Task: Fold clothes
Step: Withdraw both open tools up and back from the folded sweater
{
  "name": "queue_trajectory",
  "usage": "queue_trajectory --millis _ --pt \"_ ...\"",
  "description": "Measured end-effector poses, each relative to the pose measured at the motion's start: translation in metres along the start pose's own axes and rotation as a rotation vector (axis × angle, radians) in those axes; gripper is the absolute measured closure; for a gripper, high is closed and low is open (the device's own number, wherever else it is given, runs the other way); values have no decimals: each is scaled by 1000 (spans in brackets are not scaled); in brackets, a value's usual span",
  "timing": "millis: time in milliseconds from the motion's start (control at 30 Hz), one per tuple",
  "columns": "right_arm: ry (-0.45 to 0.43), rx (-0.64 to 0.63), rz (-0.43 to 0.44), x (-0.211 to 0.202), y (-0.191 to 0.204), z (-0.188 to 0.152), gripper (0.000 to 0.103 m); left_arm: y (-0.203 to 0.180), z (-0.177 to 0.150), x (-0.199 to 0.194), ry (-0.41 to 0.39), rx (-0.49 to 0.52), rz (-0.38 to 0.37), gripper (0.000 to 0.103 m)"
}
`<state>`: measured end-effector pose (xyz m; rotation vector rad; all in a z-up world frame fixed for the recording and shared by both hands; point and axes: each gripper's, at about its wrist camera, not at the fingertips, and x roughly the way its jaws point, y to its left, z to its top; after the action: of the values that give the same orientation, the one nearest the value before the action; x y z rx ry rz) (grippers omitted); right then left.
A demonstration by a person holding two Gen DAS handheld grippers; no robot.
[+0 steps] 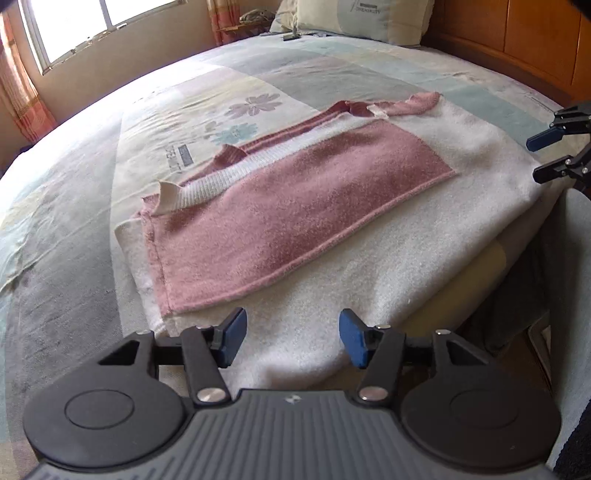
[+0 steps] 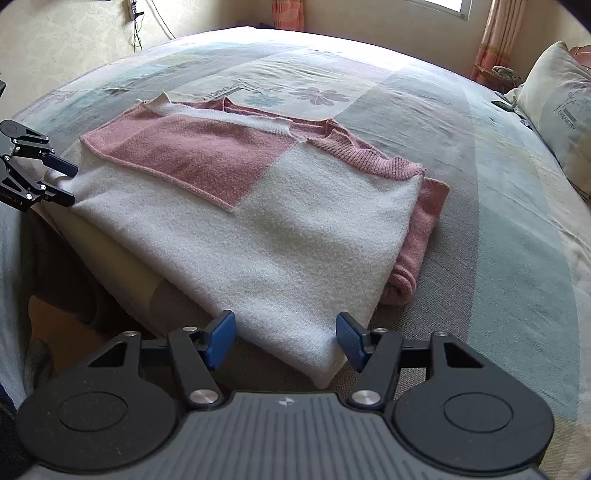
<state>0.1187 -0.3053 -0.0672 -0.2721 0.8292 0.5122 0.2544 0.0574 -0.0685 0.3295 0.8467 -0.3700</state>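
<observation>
A pink and white knit sweater (image 1: 295, 206) lies partly folded near the edge of the bed; it also shows in the right wrist view (image 2: 295, 221). A pink panel lies folded over the white body, with a white ribbed band and pink collar at the far side. My left gripper (image 1: 291, 339) is open and empty, just above the sweater's near white edge. My right gripper (image 2: 286, 339) is open and empty, its jaws on either side of the sweater's white corner. The right gripper also shows in the left wrist view (image 1: 546, 157), and the left gripper in the right wrist view (image 2: 66, 184).
The bed's patchwork bedspread (image 1: 92, 221) has pastel squares and flower prints. Pillows (image 1: 354, 18) lie at the head by a wooden headboard (image 1: 517, 40). A window (image 1: 92, 26) with curtains is behind. The bed edge drops to the floor (image 2: 74, 306).
</observation>
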Motion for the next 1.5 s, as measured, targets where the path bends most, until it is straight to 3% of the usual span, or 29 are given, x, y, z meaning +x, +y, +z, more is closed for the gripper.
queue_trajectory --millis 33,133,267,400,500,600,667,700,733,867,967,1033,1133,1200,1333,1500 --pt "-25 14 0 -3 0 4 34 3 5 2 -16 -32 -3 32" --pt "-80 69 9 -1 3 13 28 11 5 8 -19 -126 -12 32" --pt "2 114 -9 25 15 -3 27 21 -25 14 67 -220 -13 32" --pt "-14 6 -40 18 33 -28 17 20 -28 -3 62 -218 19 33" --pt "-34 13 -34 9 39 -18 13 18 -15 -15 -13 -290 -67 28" --pt "-75 84 15 8 42 -7 10 14 -17 0 45 -387 -176 25" --pt "-64 129 49 15 43 -5 10 10 -22 15 123 -401 -135 26" --pt "-43 149 59 19 43 -6 10 11 -22 16 129 -400 -120 31" --pt "-16 167 65 24 43 -8 10 13 -21 16 127 -402 -110 30" --pt "-18 192 73 19 34 -7 9 27 8 4 17 -407 -125 26" --pt "-119 228 62 9 20 13 0 29 37 12 -46 -402 -140 25" --pt "-175 245 45 12 10 31 0 25 56 27 -85 -398 -172 25" --pt "-216 278 10 30 -5 53 0 12 73 57 -82 -390 -201 25" --pt "-199 318 13 51 -15 60 0 4 77 76 -89 -374 -176 24" --pt "-137 390 -50 88 -32 56 0 12 75 111 -87 -383 -81 24" --pt "-151 394 -74 102 -40 44 0 25 91 117 -79 -422 -64 26"
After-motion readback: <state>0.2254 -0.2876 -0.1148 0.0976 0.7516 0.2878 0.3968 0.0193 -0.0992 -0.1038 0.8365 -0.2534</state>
